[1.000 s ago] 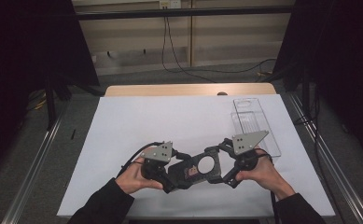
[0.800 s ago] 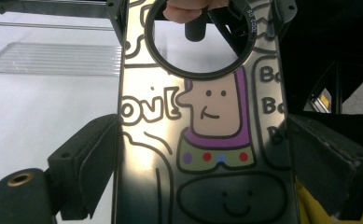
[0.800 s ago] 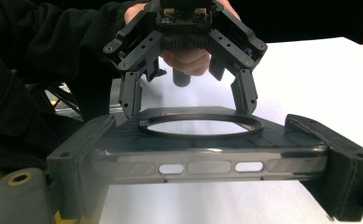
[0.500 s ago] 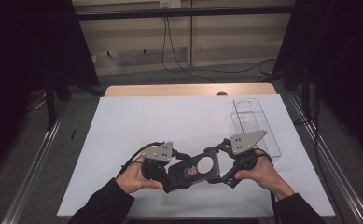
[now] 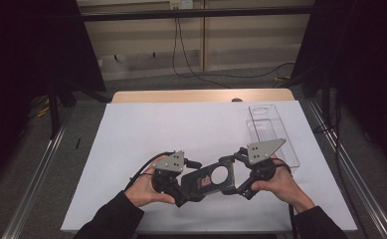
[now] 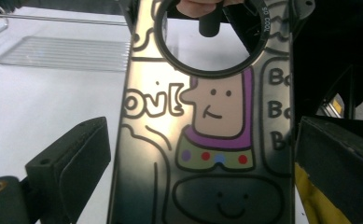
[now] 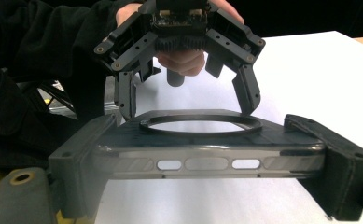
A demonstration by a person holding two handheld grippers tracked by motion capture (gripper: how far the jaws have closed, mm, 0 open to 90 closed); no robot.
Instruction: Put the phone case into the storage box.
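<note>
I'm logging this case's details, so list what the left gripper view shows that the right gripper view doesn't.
Left gripper view: the phone case face-on, with its printed cartoon figure and lettering, plus the clear tray behind.

Right gripper view: the case edge-on, with slot cutouts along its side. The right gripper clamps it, and the left gripper straddles the far end.

Both: the case's round ring and the white table.

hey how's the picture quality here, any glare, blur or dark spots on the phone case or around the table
High view: the white table sheet is evenly lit, surroundings nearly black, clear tray faintly visible. Left gripper view: the phone case has a bright sheen washing out the drawing's left part; the near fingers look soft. Right gripper view: the case's edge is slightly blurred, the sleeve underexposed.
</note>
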